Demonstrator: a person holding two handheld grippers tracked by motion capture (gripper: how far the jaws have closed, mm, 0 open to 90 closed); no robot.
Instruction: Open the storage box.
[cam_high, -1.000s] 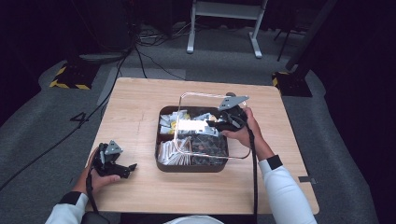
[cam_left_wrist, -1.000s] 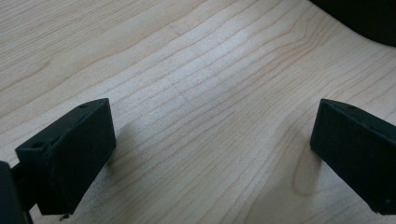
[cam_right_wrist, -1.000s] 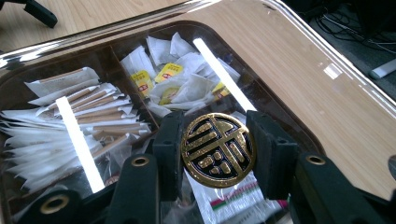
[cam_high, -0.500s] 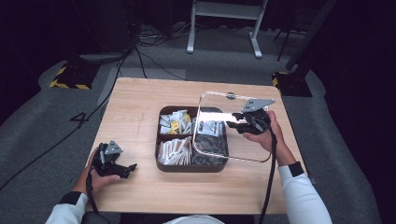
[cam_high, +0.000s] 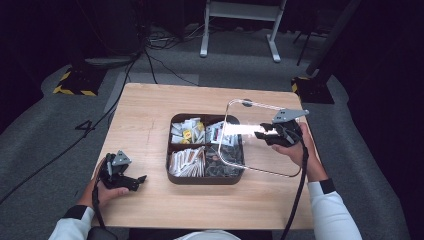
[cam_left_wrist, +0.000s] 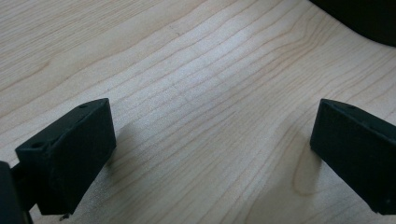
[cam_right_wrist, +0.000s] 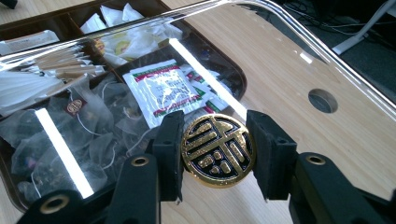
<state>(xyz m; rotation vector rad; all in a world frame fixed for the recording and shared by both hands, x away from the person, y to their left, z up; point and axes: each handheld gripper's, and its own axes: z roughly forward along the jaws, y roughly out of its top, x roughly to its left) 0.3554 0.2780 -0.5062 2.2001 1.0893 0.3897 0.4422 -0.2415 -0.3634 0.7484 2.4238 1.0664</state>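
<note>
We note a light wooden table (cam_high: 150, 115) on grey carpet (cam_high: 45, 150); beyond the right-hand gripper, a white metal stand (cam_high: 240, 15), black cables (cam_high: 150, 55), hazard-striped bases (cam_high: 75, 85), dim surroundings.

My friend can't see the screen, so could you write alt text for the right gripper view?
The right gripper clamps the round gold-and-black knob of a clear lid, held over a dark tray of tea bags and sachets on a wooden table.
</note>
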